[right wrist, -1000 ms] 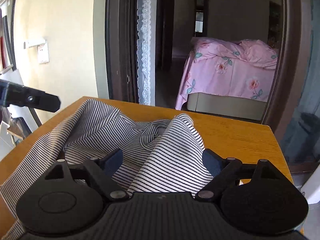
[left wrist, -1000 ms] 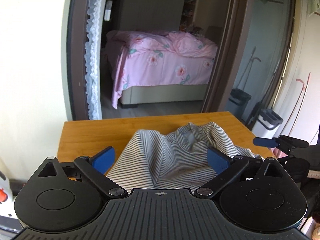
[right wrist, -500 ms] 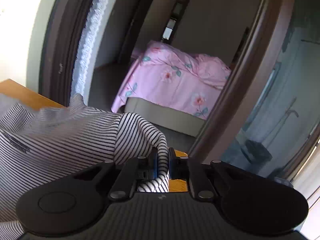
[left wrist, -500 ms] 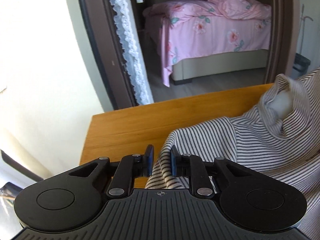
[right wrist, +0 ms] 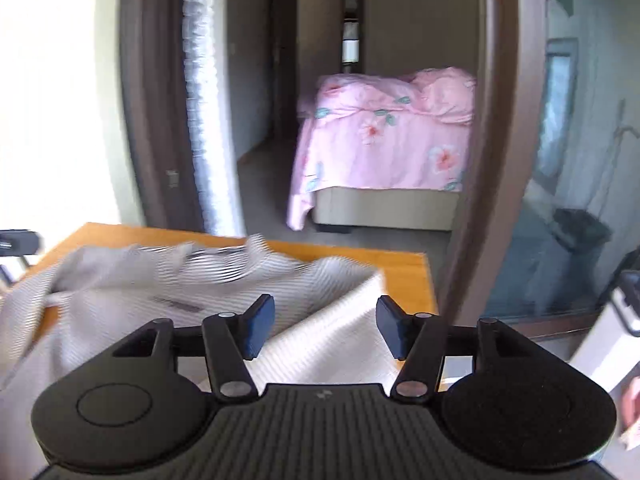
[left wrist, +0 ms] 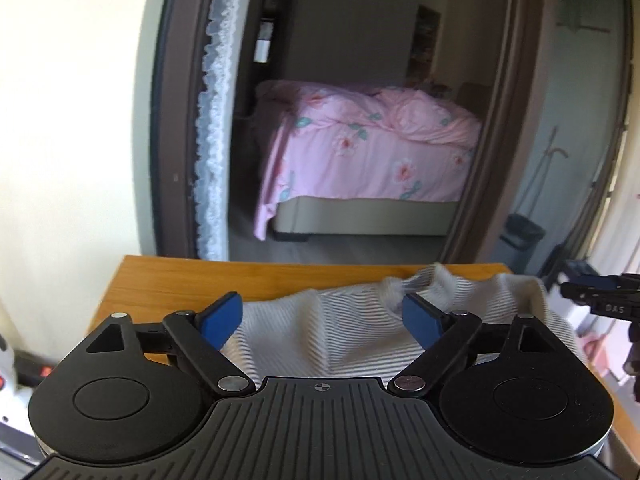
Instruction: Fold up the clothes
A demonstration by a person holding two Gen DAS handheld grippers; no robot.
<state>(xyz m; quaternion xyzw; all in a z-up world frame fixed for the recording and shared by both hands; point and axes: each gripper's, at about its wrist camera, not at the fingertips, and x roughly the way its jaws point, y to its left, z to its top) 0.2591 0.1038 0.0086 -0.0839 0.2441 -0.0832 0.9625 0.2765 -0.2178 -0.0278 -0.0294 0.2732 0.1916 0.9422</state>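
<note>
Left gripper (left wrist: pixel 322 318): jaws spread wide, nothing held. Right gripper (right wrist: pixel 322 328): jaws likewise parted, nothing grasped. The striped shirt (left wrist: pixel 352 332) is seen lying rumpled on the wooden table (left wrist: pixel 180 284), just ahead of both grippers. Beyond the doorway, a pink-covered bed (left wrist: pixel 372 152) is noted.

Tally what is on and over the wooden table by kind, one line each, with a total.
Striped garment: 1
Hand-held grippers, both open: 2 (left hand-held gripper, right hand-held gripper)
Wooden table: 1
Total: 4
</note>
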